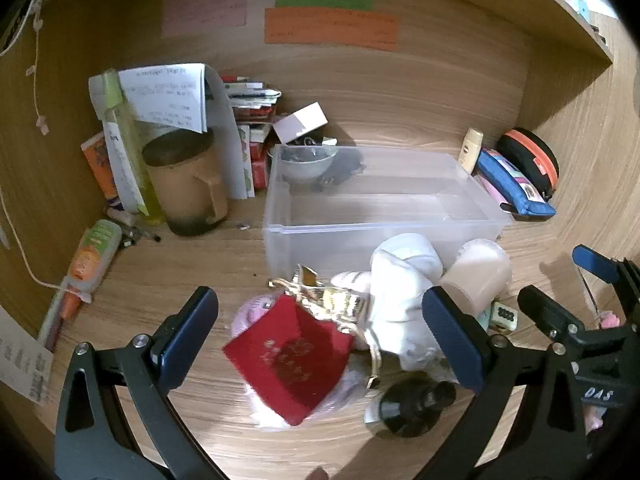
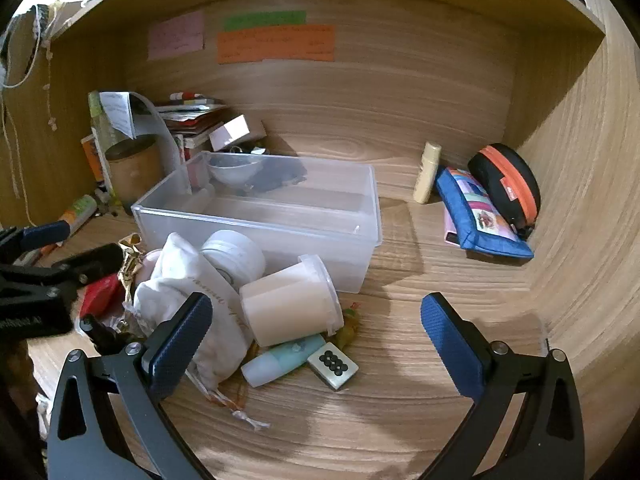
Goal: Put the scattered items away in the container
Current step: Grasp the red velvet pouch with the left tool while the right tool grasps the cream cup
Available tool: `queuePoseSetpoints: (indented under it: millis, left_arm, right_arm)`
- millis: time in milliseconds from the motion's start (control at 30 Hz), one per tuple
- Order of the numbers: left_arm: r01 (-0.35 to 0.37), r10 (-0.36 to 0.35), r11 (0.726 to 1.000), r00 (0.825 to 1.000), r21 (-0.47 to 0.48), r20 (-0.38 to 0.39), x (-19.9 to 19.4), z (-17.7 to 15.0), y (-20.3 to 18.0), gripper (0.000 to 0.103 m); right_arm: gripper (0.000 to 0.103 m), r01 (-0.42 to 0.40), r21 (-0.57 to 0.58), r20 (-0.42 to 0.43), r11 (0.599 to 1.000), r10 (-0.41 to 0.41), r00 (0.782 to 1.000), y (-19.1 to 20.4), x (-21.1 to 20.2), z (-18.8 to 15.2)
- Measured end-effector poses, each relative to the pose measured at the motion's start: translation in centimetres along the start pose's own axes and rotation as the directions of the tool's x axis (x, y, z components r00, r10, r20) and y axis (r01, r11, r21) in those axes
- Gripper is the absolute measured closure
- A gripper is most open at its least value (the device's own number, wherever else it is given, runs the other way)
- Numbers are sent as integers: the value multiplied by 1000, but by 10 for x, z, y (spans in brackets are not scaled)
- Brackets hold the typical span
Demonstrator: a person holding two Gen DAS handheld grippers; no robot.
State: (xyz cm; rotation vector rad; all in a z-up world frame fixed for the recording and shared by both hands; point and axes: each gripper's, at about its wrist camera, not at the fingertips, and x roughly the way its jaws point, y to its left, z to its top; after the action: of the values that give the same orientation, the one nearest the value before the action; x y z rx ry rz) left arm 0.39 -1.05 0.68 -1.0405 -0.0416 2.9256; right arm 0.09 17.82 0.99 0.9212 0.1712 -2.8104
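A clear plastic bin (image 1: pixel 380 220) (image 2: pixel 260 216) stands on the wooden desk; I see nothing inside it. A pile lies in front of it: a red booklet (image 1: pixel 292 360), a gold foil piece (image 1: pixel 320 296), a white cloth pouch (image 1: pixel 400 304) (image 2: pixel 192 300), a white tape roll (image 2: pixel 234 256), a lidded white tub on its side (image 2: pixel 288 308) (image 1: pixel 480 276), a pale blue tube (image 2: pixel 284 360), a mahjong tile (image 2: pixel 333 365) and a black bottle (image 1: pixel 412 404). My left gripper (image 1: pixel 320 336) is open over the red booklet. My right gripper (image 2: pixel 316 340) is open over the tube and tile.
A brown mug (image 1: pixel 184 188), papers, books and a glue bottle (image 1: pixel 92 256) crowd the left back. A cream bottle (image 2: pixel 426 178), a blue pouch (image 2: pixel 480 216) and a black-and-orange case (image 2: pixel 508 188) lie at the right wall. A small bowl (image 2: pixel 236 172) sits behind the bin.
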Motion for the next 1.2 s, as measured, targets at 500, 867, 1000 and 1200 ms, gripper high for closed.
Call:
queuePoseSetpoints:
  millis: [500, 867, 1000, 1200]
  left_arm:
    - [3, -3, 1000, 987, 0, -160, 10, -25, 66, 0]
    - [121, -112, 992, 959, 18, -261, 44, -30, 50, 0]
    - [157, -153, 988, 951, -9, -268, 52, -28, 51, 0]
    - [200, -194, 980, 939, -9, -284, 59, -29, 49, 0]
  right_arm:
    - [0, -137, -58, -126, 989, 129, 984, -9, 30, -5]
    - [0, -188, -71, -222, 980, 169, 960, -12, 61, 0]
    - [0, -194, -82, -242, 978, 169, 955, -11, 72, 2]
    - [7, -247, -119, -256, 962, 210, 944, 1, 81, 5]
